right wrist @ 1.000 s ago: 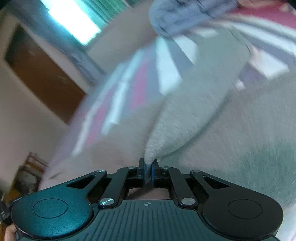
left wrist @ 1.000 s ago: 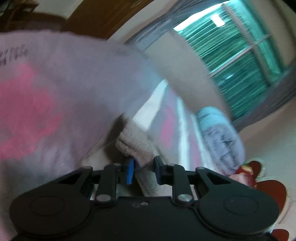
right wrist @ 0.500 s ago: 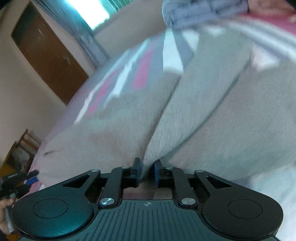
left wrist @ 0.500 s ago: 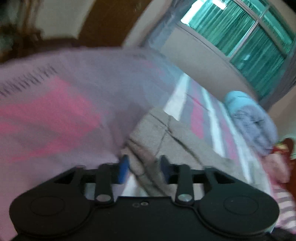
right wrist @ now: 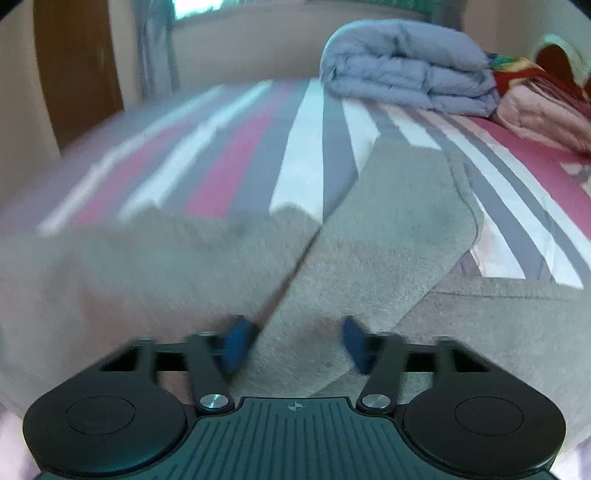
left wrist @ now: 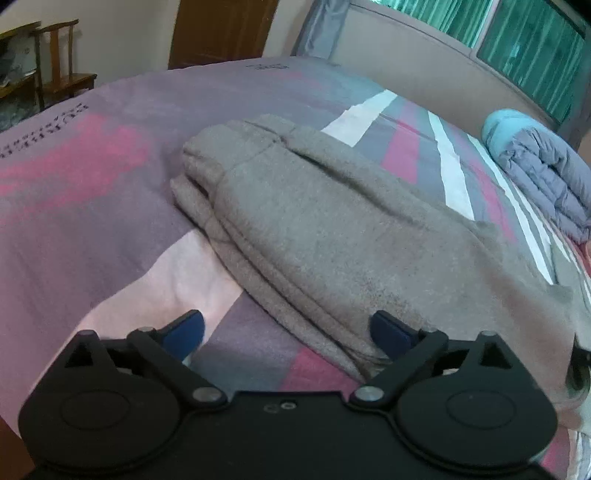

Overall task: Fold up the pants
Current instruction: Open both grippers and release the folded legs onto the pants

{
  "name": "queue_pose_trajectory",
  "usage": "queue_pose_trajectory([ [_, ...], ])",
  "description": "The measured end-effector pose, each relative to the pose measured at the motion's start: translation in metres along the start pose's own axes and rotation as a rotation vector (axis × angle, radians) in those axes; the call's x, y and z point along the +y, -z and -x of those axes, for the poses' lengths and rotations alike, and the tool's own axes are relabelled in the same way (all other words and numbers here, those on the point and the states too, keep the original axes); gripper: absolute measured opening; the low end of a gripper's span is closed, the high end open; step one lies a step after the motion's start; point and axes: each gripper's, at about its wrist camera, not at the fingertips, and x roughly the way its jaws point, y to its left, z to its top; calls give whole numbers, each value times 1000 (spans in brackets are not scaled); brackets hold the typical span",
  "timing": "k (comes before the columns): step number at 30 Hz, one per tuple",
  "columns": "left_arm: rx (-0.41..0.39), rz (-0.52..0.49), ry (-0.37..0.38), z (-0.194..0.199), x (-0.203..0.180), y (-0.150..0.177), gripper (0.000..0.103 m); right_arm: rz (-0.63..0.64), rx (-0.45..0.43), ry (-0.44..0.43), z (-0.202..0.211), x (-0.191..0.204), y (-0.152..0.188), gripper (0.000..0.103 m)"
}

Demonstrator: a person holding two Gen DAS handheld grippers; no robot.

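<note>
Grey-brown fleece pants (left wrist: 314, 221) lie folded in layers on the striped bedspread (left wrist: 92, 184). My left gripper (left wrist: 286, 332) hovers over their near edge, its jaws opening wide. Its right pad is above the cloth, its left pad above the bedspread, and neither presses on anything. In the right wrist view the pants (right wrist: 388, 240) show a folded flap with a diagonal crease. My right gripper (right wrist: 295, 343) is low over it, jaws opening. A ridge of the cloth sits between the blue pads (right wrist: 236, 343), loose and not pinched.
A folded blue-grey duvet (left wrist: 535, 166) (right wrist: 406, 74) lies at the far side of the bed, with pink and red bedding (right wrist: 535, 107) beside it. Beyond the bed are a brown door (left wrist: 221, 29), a wooden chair (left wrist: 59, 55) and a green-curtained window (left wrist: 535, 48).
Both grippers have let go of the pants and their jaws have spread. The left gripper swung down and back, and the lifted cloth now lies flat in a folded stack.
</note>
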Motion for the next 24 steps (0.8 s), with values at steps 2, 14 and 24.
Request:
queue_pose_trajectory([
  [2, -20, -10, 6, 0, 0, 5, 93, 9, 5, -19, -3, -9, 3, 5],
  [14, -22, -35, 15, 4, 3, 10, 96, -251, -129, -115, 66, -79, 85, 47],
  [24, 3, -43, 16, 1, 2, 6, 97, 125, -133, 106, 10, -65, 23, 3],
])
